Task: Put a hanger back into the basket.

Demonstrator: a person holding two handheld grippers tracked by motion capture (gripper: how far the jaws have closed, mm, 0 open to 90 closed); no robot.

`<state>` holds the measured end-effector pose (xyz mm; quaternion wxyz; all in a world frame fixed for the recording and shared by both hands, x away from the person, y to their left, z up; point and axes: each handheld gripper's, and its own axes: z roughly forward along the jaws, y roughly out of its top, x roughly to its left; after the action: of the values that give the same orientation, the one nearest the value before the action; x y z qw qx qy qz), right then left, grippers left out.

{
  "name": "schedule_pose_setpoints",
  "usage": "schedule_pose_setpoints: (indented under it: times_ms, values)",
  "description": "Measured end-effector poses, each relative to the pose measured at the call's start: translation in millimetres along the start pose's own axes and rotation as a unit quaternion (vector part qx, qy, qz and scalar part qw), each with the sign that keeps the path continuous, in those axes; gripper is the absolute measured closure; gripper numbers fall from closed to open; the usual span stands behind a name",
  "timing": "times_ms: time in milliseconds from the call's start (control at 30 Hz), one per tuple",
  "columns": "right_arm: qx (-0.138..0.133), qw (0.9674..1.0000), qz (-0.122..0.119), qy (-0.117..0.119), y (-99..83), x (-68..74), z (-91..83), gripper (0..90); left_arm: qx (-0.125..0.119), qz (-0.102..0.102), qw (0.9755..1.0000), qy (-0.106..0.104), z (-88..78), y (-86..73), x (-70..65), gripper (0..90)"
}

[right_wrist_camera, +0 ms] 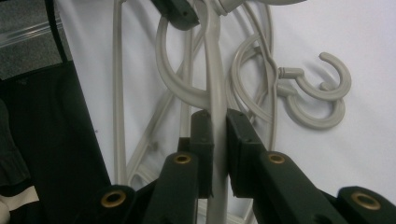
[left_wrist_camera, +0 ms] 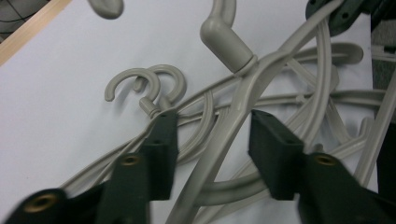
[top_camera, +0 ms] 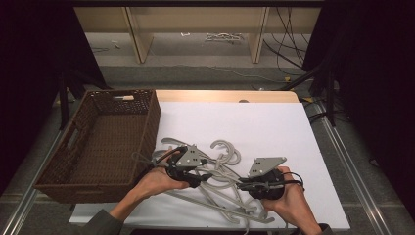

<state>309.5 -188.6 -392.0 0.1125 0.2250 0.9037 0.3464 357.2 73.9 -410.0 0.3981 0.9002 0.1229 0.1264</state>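
Note:
Several beige plastic hangers (top_camera: 222, 169) lie tangled on a white board (top_camera: 254, 122). In the left gripper view, my left gripper (left_wrist_camera: 215, 135) stands open astride the sloping arm of one hanger (left_wrist_camera: 243, 98), just below its hook neck; neither pad touches it. From the high view, that gripper (top_camera: 205, 175) sits at the left of the pile. My right gripper (right_wrist_camera: 219, 130) is shut on a thin hanger arm (right_wrist_camera: 215, 70) that runs straight up between its pads. It sits at the right of the pile (top_camera: 242, 185). Two hooks (right_wrist_camera: 327, 88) lie flat to one side.
A brown wicker basket (top_camera: 149, 122) stands at the left, its wall close to the pile. The board's front edge (top_camera: 293, 226) runs just below my hands. Bare white surface (top_camera: 274, 117) stretches behind the hangers, with a wooden table edge (top_camera: 225, 95) beyond.

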Motion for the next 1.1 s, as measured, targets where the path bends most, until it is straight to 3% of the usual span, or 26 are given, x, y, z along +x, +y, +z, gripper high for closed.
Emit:
schedule_pose_setpoints:
  times_ms: [67,133,300,333,400,467,533,567,600,633,700,800,867,967,1100]
  values:
    - [0.004,1.0000,-0.002,0.003,0.3,0.2,-0.6,82.5,0.009,0.015,0.9998,-0.007,0.6,1.9,-1.2,67.0]
    - [0.009,0.9999,-0.009,0.005,0.5,-0.1,-1.7,82.5,0.023,0.040,0.9989,-0.008,-1.9,5.6,-3.9,70.2]
    - [-0.005,0.9992,-0.038,0.009,2.1,-1.7,-6.2,80.9,0.038,0.085,0.9956,-0.008,-16.7,16.5,-10.7,76.0]
    - [-0.005,0.9992,-0.038,0.009,2.1,-1.7,-6.2,80.9,0.038,0.085,0.9956,-0.008,-16.7,16.5,-10.7,77.0]
    - [-0.011,0.9984,-0.050,-0.024,4.9,-1.4,-9.6,77.1,0.036,0.087,0.9955,-0.009,-18.5,18.6,-13.3,79.1]
    - [-0.007,0.9978,-0.051,-0.042,7.0,-2.3,-12.9,73.4,0.037,0.090,0.9951,-0.015,-20.0,20.3,-16.0,81.6]
    - [-0.008,0.9972,-0.049,-0.055,7.6,-2.7,-14.4,71.3,0.032,0.081,0.9962,-0.013,-21.5,21.7,-18.2,81.9]
    - [-0.014,0.9972,-0.039,-0.062,8.3,-2.8,-15.8,67.1,0.032,0.080,0.9963,-0.006,-23.1,22.6,-17.3,82.1]
    - [-0.031,0.9965,-0.018,-0.076,9.8,-4.5,-18.9,53.1,0.028,0.072,0.9970,0.001,-24.5,23.1,-15.4,82.1]
    - [-0.040,0.9960,-0.010,-0.080,10.8,-5.2,-20.2,46.9,0.028,0.051,0.9983,0.004,-28.4,23.4,-9.0,82.1]
    - [-0.047,0.9956,-0.004,-0.081,12.1,-6.0,-22.1,42.1,0.027,0.045,0.9986,0.013,-31.1,23.9,-5.6,82.1]
    - [-0.114,0.9883,0.028,-0.097,16.3,-8.8,-34.6,33.0,0.030,0.026,0.9987,0.032,-39.7,26.6,4.1,82.2]
    - [-0.158,0.9801,0.051,-0.110,17.4,-11.7,-42.8,28.4,0.035,0.020,0.9984,0.040,-43.7,28.2,9.2,82.2]
    - [-0.188,0.9714,0.070,-0.127,15.9,-14.5,-52.2,28.1,0.037,0.010,0.9979,0.053,-48.9,33.9,16.6,82.2]
    - [-0.222,0.9641,0.087,-0.117,11.0,-16.9,-55.3,29.0,0.026,-0.014,0.9978,0.059,-59.3,47.7,32.0,82.2]
